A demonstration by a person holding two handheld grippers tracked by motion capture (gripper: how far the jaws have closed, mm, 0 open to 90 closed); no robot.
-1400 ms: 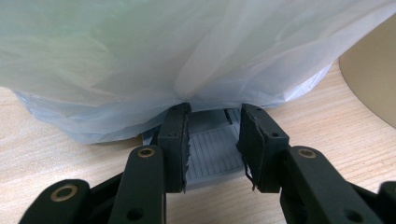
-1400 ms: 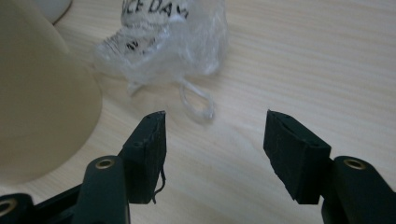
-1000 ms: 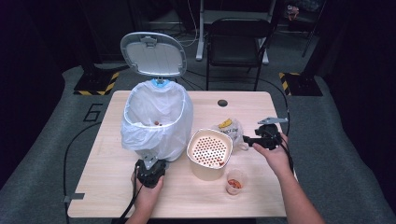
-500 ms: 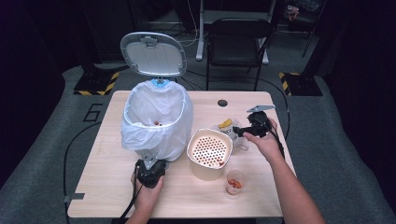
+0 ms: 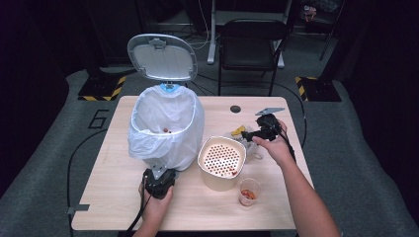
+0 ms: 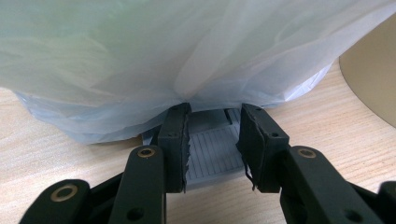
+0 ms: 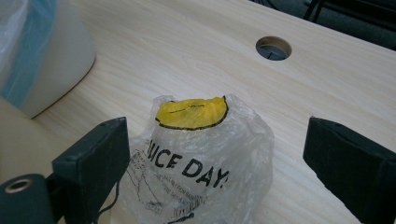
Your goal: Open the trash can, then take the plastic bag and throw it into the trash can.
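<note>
Right gripper [image 7: 212, 154] shifted, jaws just opening, astride plastic bag [image 7: 205, 163].

Table [image 5: 118, 197]: bin [image 5: 165, 128], basket [image 5: 221, 163], cup [image 5: 249, 191], bag [image 7: 201, 158].

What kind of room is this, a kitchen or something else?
Probably a lab or recording studio, not a kitchen: a lone wooden table on grey carpet, dark curtains around, hazard-striped floor plates, and a trailing cable.
</note>
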